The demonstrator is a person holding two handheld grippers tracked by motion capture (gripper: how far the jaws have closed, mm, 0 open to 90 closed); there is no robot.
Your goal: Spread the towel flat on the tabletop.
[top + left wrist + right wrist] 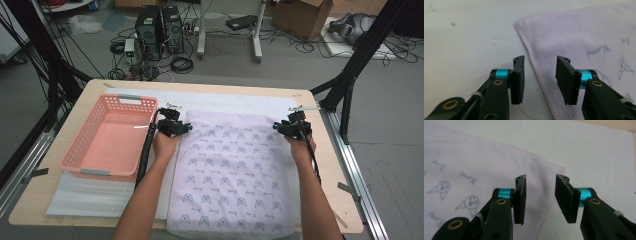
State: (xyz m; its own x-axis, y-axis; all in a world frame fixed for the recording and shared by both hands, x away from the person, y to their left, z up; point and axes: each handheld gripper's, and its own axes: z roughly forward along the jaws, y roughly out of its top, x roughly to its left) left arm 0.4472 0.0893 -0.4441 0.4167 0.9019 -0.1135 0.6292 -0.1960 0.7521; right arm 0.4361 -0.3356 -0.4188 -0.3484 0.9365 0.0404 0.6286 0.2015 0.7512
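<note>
Both tongs [189, 128] [274, 126] open over towel [232, 170] far corners, edge between, unpinched

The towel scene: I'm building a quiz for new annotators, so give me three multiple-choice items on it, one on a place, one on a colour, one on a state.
1. Where is the basket relative to the towel?
A. To its left
B. On it
C. To its right

2. What colour is the basket?
A. Blue
B. Pink
C. Green

3. How do the left gripper and right gripper stand?
A. Both clamped on the towel
B. Both open over a far corner's edge
C. One holds the basket

Answers: 1 A, the high view shows it left; 2 B, plainly pink; 3 B, gaps between the jaws, hem between.
</note>
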